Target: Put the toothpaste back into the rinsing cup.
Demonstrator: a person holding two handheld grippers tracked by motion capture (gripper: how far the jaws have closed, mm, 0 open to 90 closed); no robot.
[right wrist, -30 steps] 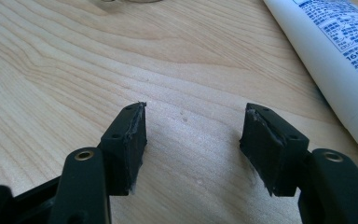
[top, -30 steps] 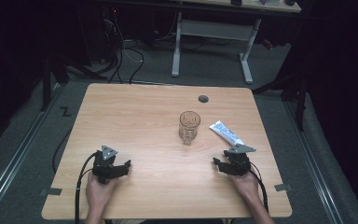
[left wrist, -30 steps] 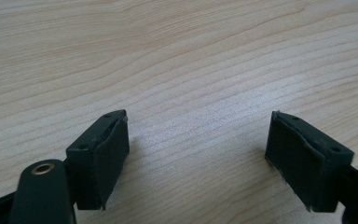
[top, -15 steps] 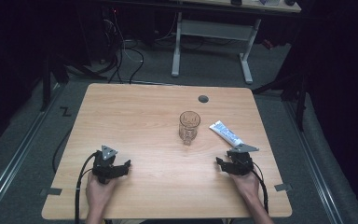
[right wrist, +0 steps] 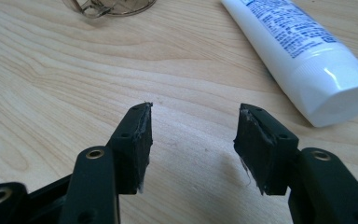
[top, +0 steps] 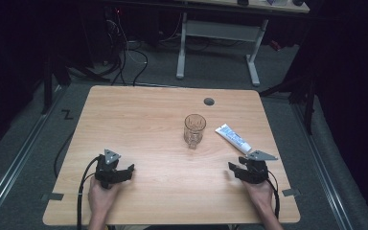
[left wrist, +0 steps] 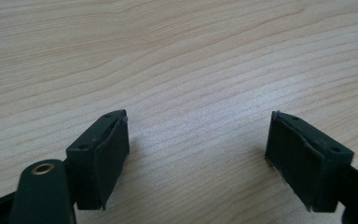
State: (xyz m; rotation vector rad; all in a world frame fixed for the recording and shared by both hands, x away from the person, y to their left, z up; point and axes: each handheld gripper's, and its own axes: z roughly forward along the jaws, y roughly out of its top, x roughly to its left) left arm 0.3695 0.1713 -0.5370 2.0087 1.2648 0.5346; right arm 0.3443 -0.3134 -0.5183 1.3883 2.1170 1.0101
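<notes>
Item: toothpaste tube [top: 233, 138], white with blue print, lying flat on the desk [top: 139, 120] just ahead of your right tool [top: 242, 168], cap end nearest it. Soft, light body, likely slick; take it across the stiffer shoulder by the cap [right wrist: 340, 95]. Drinking glass [top: 194, 129] upright, near, fragile. Right tool: jaws apart, just been closing, nothing between them. Left tool [top: 120, 171]: wide apart, empty.

text check | we spot blue print on the white toothpaste tube [right wrist: 303, 51], way too blurry to read | a Z-shaped mark on the floor [top: 67, 114] | that's all we get
</notes>
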